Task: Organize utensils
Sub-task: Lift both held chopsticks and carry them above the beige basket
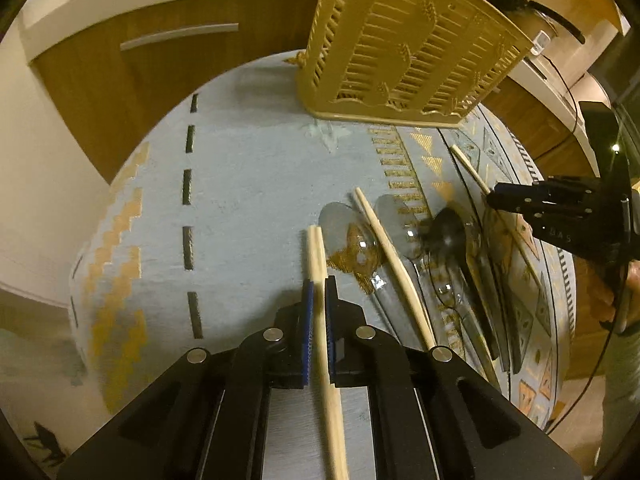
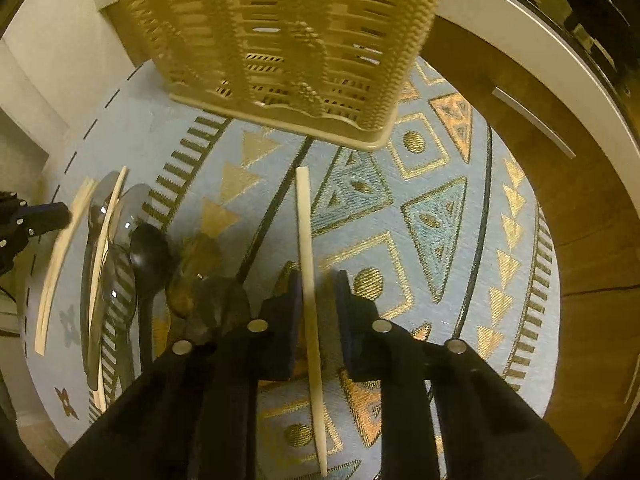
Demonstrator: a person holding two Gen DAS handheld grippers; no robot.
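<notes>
My left gripper (image 1: 319, 286) is shut on a pale wooden chopstick (image 1: 318, 256) that runs forward between its blue pads. A second chopstick (image 1: 390, 254) lies across clear plastic spoons (image 1: 352, 240) and a black spoon (image 1: 450, 230) on the round patterned table. My right gripper (image 2: 318, 280) is open, its fingers on either side of a white chopstick (image 2: 306, 248) lying on the cloth; it also shows in the left wrist view (image 1: 496, 196). A tan slotted utensil basket (image 1: 400, 44) stands at the far side and shows in the right wrist view (image 2: 288, 36).
The table cloth (image 1: 248, 184) is light blue with gold patterns, and its edge drops off at the left. Wooden cabinets (image 1: 120, 88) with a metal handle stand behind. In the right wrist view, spoons (image 2: 108, 248) and another chopstick (image 2: 60, 256) lie at the left.
</notes>
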